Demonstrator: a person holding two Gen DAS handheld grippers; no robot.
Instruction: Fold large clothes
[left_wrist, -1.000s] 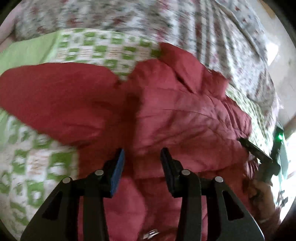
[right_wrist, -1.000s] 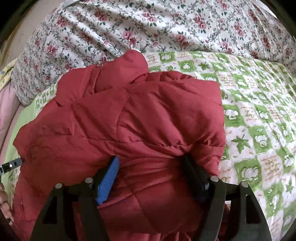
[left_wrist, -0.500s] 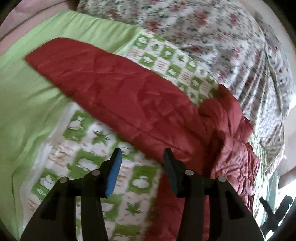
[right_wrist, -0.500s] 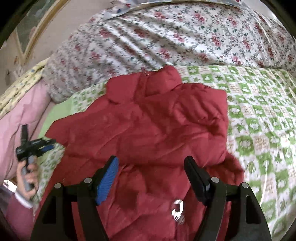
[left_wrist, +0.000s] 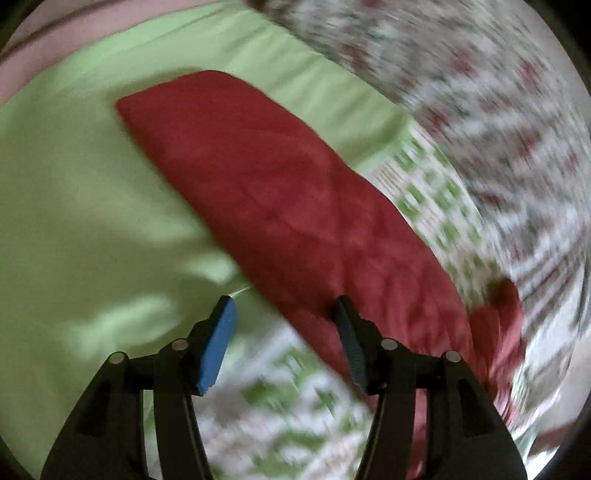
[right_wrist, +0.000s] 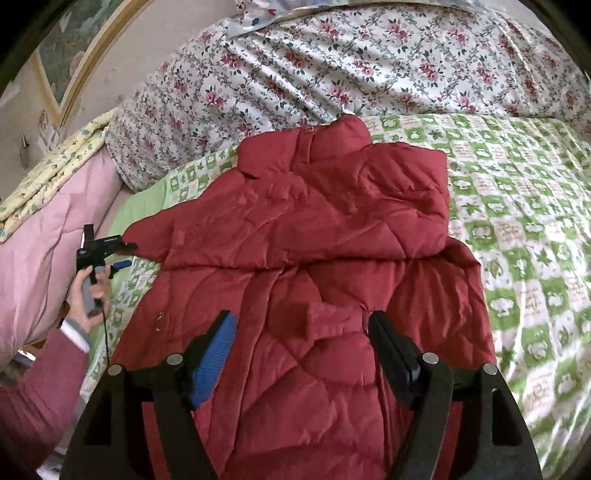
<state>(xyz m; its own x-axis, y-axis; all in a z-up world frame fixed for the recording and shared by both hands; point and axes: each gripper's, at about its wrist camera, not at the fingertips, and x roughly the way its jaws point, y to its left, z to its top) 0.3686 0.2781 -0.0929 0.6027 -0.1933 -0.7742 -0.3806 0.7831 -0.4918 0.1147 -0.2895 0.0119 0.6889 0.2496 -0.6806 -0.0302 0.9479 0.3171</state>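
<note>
A red quilted jacket (right_wrist: 314, 229) lies on the bed with its collar at the far end and one sleeve folded across its body. Its other sleeve (left_wrist: 266, 177) stretches out slantwise over the plain green sheet. My left gripper (left_wrist: 284, 310) hovers at that sleeve's near edge. Its jaws are opening, and the pads press on nothing. The right wrist view shows the left gripper (right_wrist: 127, 254) in a hand at the jacket's left side. My right gripper (right_wrist: 303, 321) stands open above the jacket's lower half, clear of the cloth.
The bed has a green-and-white chequered cover (right_wrist: 524, 221) and a plain green sheet (left_wrist: 74, 221) at the left. A bulky floral duvet (right_wrist: 332, 66) is heaped along the far side. A pink quilt (right_wrist: 44, 229) lies at the left under a framed picture (right_wrist: 74, 55).
My left gripper swung left from the jacket's body to the outstretched sleeve and widened. My right gripper drew back and rose, and the jacket that bulged between its fingers now lies below them.
</note>
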